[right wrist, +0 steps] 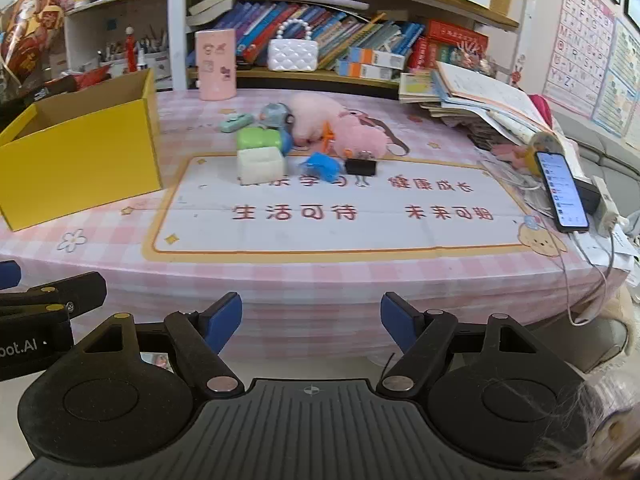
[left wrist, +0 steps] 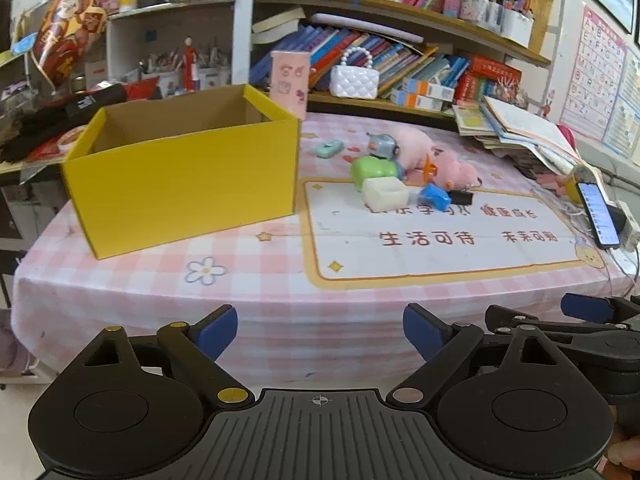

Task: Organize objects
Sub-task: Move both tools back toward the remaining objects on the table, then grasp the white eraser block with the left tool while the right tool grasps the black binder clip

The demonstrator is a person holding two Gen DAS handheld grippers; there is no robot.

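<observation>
Yellow cardboard makes up the box (left wrist: pixel 180 176), which stands open-topped on the left of the table (left wrist: pixel 248 304); what I can see of its inside looks bare. My left gripper (left wrist: pixel 320 332) hangs off the near edge of the table with its blue-padded fingers (left wrist: pixel 218 330) spread wide and nothing between them. My right gripper (right wrist: pixel 311 320) sits just beside it, equally wide apart and equally empty; in the left view its blue tip shows at the lower right. The things to sort lie in a cluster near the middle of the table, right of the box and well apart from both grippers. Nearest me in that cluster is a white block (right wrist: pixel 260 166), with a green case (right wrist: pixel 258 138) touching it on the far side. Right of the block sits a blue toy (right wrist: pixel 320 166), and just beside that a black clip (right wrist: pixel 361 167). Behind them lies a pink plush (right wrist: pixel 340 128) with a small grey-blue toy (right wrist: pixel 276 114) against its left end, and a mint-coloured piece (right wrist: pixel 236 123) lies further left, apart from the rest. A pink cup (right wrist: pixel 215 65) stands at the far edge, and a phone (right wrist: pixel 560 192) leans lit on the right.
</observation>
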